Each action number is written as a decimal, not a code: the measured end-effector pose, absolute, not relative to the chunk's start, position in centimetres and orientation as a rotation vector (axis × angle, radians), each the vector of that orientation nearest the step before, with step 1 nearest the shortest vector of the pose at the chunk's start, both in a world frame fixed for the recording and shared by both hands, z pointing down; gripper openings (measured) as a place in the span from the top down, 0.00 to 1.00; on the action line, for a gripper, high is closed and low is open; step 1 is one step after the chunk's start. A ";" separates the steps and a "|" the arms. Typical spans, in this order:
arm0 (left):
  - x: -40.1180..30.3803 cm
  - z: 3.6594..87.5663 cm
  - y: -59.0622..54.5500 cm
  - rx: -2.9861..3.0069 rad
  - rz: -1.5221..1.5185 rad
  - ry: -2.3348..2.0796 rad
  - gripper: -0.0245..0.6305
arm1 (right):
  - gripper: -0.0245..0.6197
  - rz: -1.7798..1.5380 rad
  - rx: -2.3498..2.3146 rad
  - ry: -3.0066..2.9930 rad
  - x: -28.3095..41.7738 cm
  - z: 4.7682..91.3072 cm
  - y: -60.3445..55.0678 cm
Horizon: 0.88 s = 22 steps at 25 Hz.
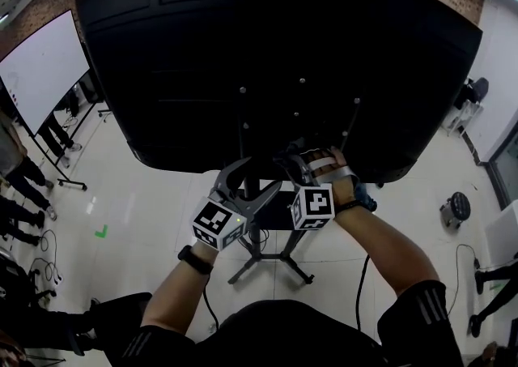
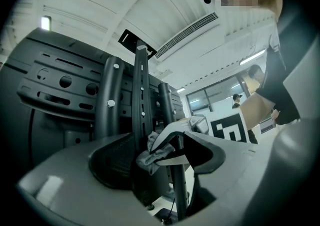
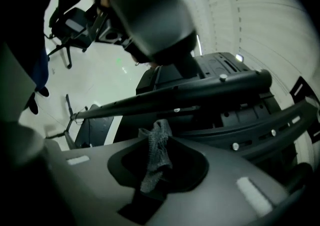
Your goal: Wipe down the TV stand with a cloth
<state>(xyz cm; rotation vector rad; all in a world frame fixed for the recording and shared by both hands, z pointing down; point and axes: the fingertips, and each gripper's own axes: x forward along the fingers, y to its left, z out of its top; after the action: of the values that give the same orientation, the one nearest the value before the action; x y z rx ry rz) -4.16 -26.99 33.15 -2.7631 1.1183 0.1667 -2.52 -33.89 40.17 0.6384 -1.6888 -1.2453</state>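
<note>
The back of a big black TV (image 1: pixel 275 57) fills the head view, carried on the black TV stand (image 1: pixel 241 126), whose legs (image 1: pixel 271 264) spread on the floor below. My right gripper (image 1: pixel 295 164) is at the stand's column just under the TV, shut on a grey cloth (image 3: pixel 155 155) that lies against a black bar (image 3: pixel 190 95). My left gripper (image 1: pixel 252 181) is open beside it. Between its wide jaws I see the stand's uprights (image 2: pixel 141 100), the cloth (image 2: pixel 150 159) and a right gripper finger (image 2: pixel 172 131).
A whiteboard on wheels (image 1: pixel 40 74) stands at the left with people's legs (image 1: pixel 24 179) near it. An office chair (image 1: pixel 476 91) and a small round device (image 1: pixel 460 207) are on the pale floor at the right. Cables (image 1: pixel 360 276) trail by the stand.
</note>
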 end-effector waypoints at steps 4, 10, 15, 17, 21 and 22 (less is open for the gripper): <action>-3.6 31.8 -26.1 -2.740 0.192 1.098 0.46 | 0.86 -1.194 0.714 -1.948 -2.1 35.8 -31.1; -2.0 28.8 -24.6 -2.722 0.245 1.042 0.46 | 0.86 -1.238 0.937 -2.102 2.1 27.5 -29.3; 0.7 24.7 -24.2 -2.676 0.318 0.970 0.46 | 0.86 -1.229 1.176 -2.137 7.4 21.0 -29.9; 1.9 23.5 -24.3 -2.666 0.332 0.946 0.46 | 0.86 -1.216 1.249 -2.156 9.4 19.4 -30.6; 4.1 21.6 -24.6 -2.639 0.355 0.910 0.46 | 0.86 -1.201 1.337 -2.177 12.5 17.9 -32.6; 4.7 21.2 -24.6 -2.636 0.358 0.900 0.46 | 0.86 -1.198 1.350 -2.184 12.8 17.6 -33.0</action>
<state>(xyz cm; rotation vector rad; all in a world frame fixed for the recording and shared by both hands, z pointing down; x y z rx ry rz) 4.70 -24.64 21.23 -2.6359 0.9002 0.3577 12.85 -33.03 17.58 1.3503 -2.1836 -1.1980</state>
